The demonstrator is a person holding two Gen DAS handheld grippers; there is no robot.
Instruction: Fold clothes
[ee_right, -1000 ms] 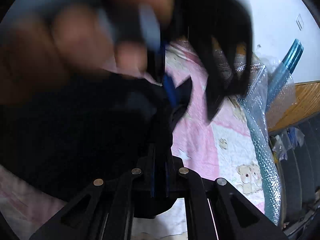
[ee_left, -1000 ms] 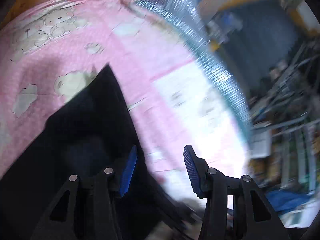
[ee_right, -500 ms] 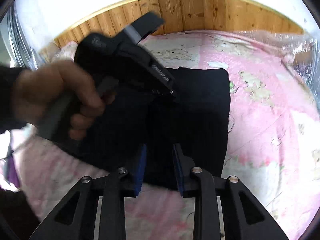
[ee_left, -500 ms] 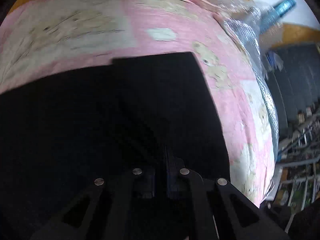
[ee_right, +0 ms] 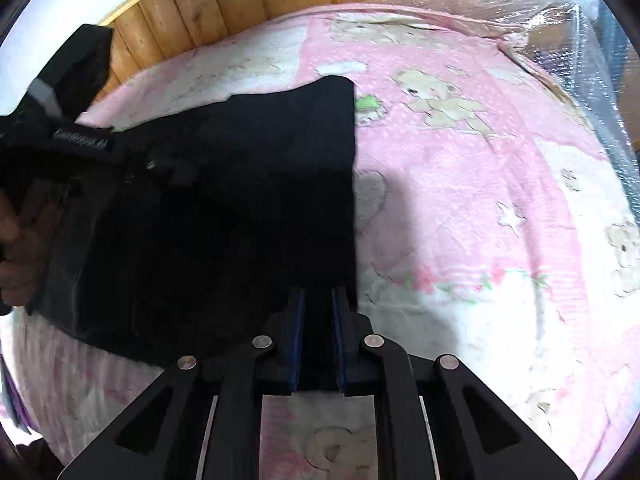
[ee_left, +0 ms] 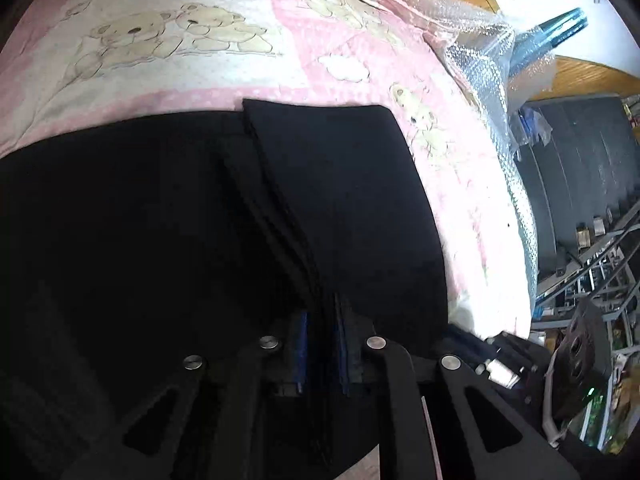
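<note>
Garment (ee_left: 160, 220), black and partly folded, lay on the pink quilt (ee_left: 168, 40) in the left wrist view. The left gripper (ee_left: 323, 354) had its jaws drawn narrow, pinching the stacked layers of a fold ridge that ran away from it across the cloth. That pinch probably served to keep the layers together so the fold could be carried or pressed flat. Bubble wrap (ee_left: 480, 60) lay past the garment's far corner, at the quilt's edge.

In the right wrist view the garment (ee_right: 240, 200) spread over the quilt (ee_right: 480, 200), its straight edge running away from the right gripper (ee_right: 318, 338). Those jaws were also narrow, with dark cloth between the blue pads (ee_right: 297, 336), so they seemed to hold the near hem beside that edge, likely to keep it aligned. The left gripper (ee_right: 72, 136) showed over the garment's far side, held in a hand (ee_right: 16, 248). A wooden headboard (ee_right: 240, 0) stood beyond the quilt.
</note>
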